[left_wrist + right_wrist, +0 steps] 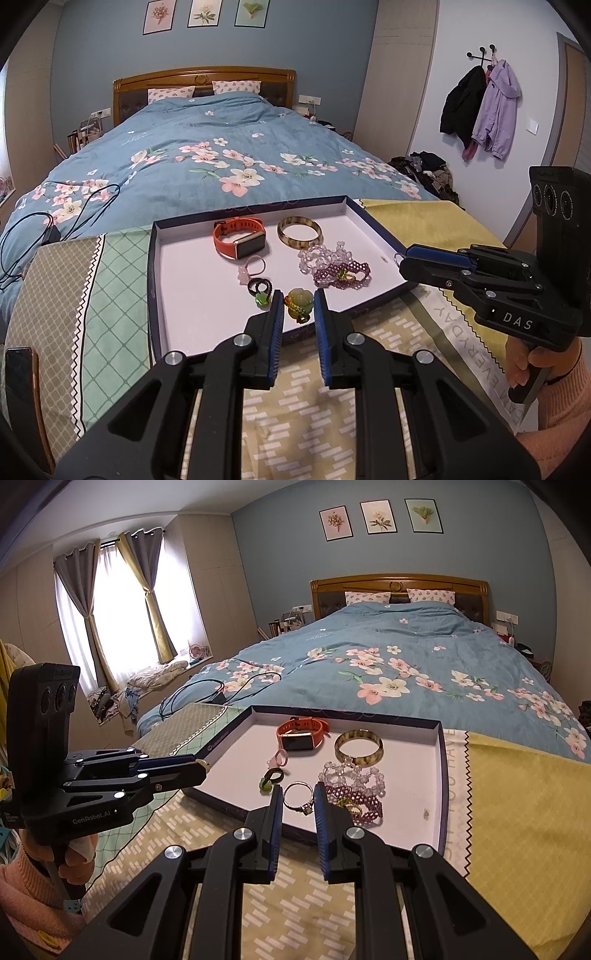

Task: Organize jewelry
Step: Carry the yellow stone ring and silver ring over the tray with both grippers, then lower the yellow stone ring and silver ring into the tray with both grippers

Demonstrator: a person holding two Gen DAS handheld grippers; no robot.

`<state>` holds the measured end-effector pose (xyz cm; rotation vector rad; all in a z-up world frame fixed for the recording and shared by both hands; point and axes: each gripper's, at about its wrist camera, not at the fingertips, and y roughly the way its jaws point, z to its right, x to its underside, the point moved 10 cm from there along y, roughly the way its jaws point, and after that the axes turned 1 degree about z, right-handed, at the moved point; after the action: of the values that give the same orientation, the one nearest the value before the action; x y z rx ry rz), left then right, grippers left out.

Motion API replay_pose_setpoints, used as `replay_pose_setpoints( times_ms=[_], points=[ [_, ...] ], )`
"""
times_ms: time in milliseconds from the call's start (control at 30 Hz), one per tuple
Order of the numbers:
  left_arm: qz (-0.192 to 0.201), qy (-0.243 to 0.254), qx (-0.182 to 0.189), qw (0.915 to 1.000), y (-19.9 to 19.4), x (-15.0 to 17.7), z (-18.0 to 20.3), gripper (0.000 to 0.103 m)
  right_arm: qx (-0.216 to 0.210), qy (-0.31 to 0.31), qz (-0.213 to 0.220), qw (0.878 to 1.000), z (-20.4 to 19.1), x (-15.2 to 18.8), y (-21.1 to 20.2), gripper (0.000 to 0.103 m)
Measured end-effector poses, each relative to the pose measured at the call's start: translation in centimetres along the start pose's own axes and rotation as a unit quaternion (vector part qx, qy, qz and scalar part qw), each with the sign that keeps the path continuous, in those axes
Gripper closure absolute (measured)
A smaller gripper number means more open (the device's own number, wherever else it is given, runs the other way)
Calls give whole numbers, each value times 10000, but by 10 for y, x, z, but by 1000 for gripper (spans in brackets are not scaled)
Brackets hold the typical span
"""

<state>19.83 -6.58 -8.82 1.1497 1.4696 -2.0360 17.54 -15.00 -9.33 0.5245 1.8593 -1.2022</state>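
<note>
Two grippers loaded. Left gripper [299, 308] clamps a green jade pendant [300, 303] over the tray's [159, 295] 6 o'clock rim: hard, slick, chip-prone; hold its flat faces. Right gripper [298, 801] pinches a thin silver ring [297, 798] by its band: light, stiff, easily flicked away.

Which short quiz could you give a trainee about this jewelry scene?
1. Fill in: the orange smartwatch and the amber bangle lie in the white ____.
2. The left claw holds: A) the smartwatch B) the green flower pendant C) the bangle.
3. True or false: the right claw grips a silver ring.
Key: 1 tray; 2 B; 3 true.
</note>
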Motion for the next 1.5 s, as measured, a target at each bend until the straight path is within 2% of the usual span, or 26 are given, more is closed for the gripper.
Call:
replay_pose_setpoints(
  times_ms=[467, 1500],
  points=[
    [97, 26, -78, 9999, 4, -14, -5, 86, 29, -72, 21, 10000, 0, -7, 5, 88],
    [74, 34, -235, 9997, 26, -23, -20, 86, 124, -62, -20, 9999, 13, -19, 24, 88]
  ],
)
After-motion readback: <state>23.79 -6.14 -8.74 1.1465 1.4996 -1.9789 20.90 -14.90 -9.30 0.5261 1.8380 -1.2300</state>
